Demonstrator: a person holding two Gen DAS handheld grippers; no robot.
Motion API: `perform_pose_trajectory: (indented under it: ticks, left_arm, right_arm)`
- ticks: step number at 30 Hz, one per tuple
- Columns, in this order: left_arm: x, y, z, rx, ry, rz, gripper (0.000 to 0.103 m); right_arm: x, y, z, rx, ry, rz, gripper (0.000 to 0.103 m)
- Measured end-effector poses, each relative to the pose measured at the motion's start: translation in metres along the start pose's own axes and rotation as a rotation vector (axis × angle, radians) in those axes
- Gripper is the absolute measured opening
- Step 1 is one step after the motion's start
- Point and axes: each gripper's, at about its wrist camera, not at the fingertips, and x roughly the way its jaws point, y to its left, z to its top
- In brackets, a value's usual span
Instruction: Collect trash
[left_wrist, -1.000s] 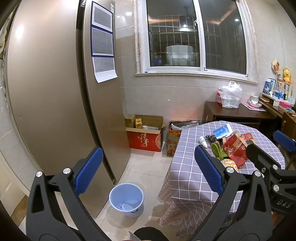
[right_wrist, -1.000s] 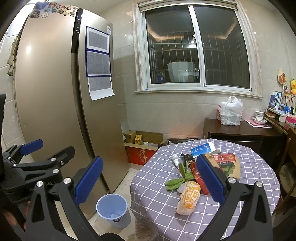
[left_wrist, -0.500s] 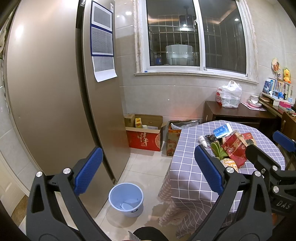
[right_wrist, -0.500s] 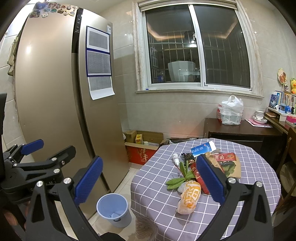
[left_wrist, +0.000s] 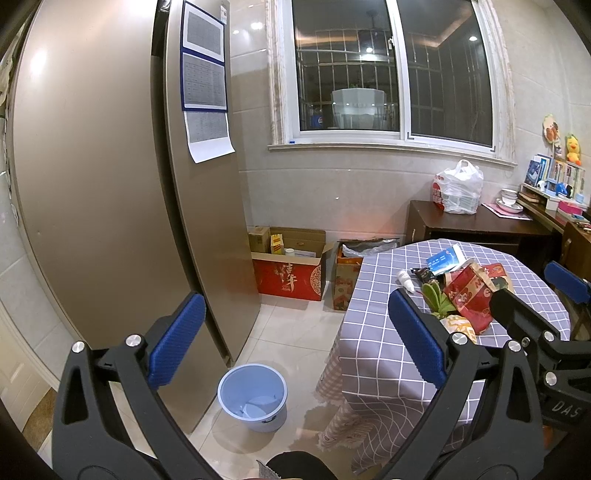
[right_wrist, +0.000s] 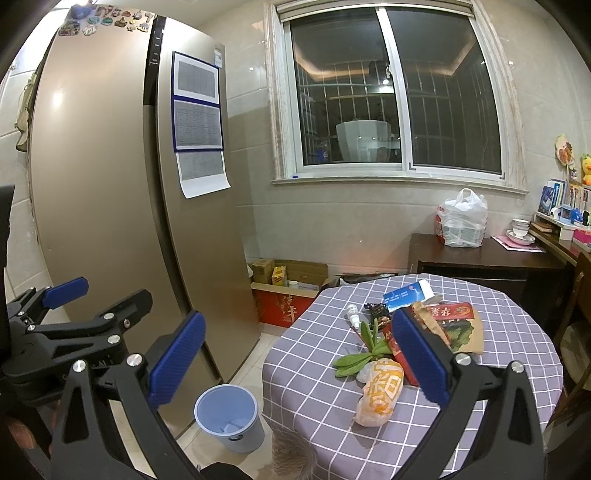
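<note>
Right wrist: orange-printed crumpled bag (right_wrist: 378, 392) on checked tablecloth (right_wrist: 314, 384).

Blue-padded black right gripper (right_wrist: 295, 354) spans a lilac tablecloth (right_wrist: 321, 384) gridded in white, an orange-and-white bag (right_wrist: 376, 391), green leaves (right_wrist: 354, 358) and red packaging (right_wrist: 454, 317); below-left sits a pale-blue bin (right_wrist: 229, 417), beyond a bronze fridge (right_wrist: 96, 184).
</note>
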Motion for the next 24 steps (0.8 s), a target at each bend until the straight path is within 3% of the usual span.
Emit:
perform_pose_trajectory:
  ticks: [24]
  left_arm:
    - [0.016,-0.004,-0.004,0.014,0.036,0.003,0.097]
  right_arm:
    - [0.011,-0.008,-0.002,0.029,0.040,0.025,0.099]
